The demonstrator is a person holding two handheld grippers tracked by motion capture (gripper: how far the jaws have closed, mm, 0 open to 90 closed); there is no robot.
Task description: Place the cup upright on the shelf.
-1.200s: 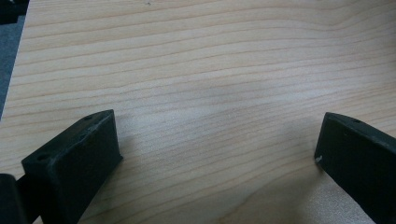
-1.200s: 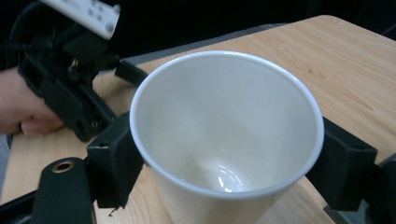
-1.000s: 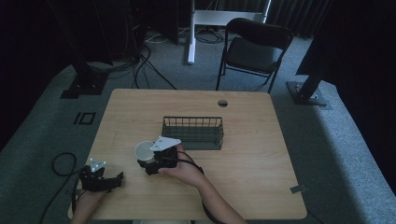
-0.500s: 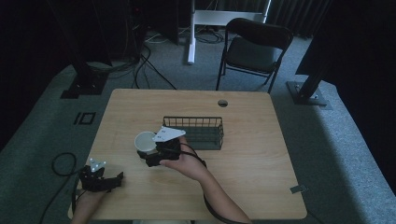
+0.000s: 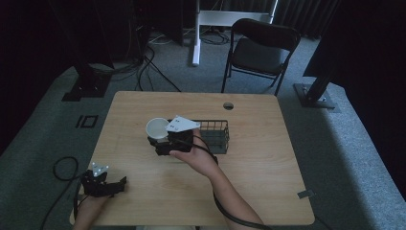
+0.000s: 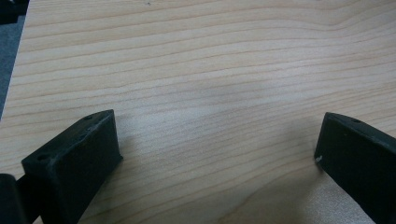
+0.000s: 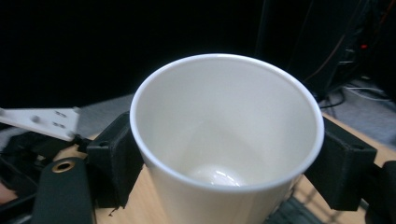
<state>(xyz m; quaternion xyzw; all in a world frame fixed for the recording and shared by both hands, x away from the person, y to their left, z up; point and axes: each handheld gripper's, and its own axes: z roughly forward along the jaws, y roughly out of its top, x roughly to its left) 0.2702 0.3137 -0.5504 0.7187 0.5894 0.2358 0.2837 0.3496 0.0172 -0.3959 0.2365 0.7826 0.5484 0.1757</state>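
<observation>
**High view: white cup clamped beside the wire basket**

High view shows the right hand-held gripper (image 5: 162,139) near the middle of the wooden bench (image 5: 268,187), with a white paper cup (image 5: 156,128) clamped between its jaws. The cup is tilted, its open mouth facing up toward the camera, and sits just left of a black wire basket (image 5: 216,135) that stands on the bench. The grey three-cornered plate on top of this gripper overlaps the basket's left end in this view. The person's right hand (image 5: 197,158) grips the tool from behind, forearm running in from the bottom edge.

Right gripper view looks straight into the cup (image 7: 224,140): it is empty, with a plain white inside, and a black jaw presses against each side of its wall. Whether the cup rests on the bench or is held off it cannot be told.

The left hand-held gripper (image 5: 101,184) lies low at the near left corner of the bench, well apart from the cup. Left gripper view shows its jaws spread wide over bare wood grain, grasping nothing.
</observation>
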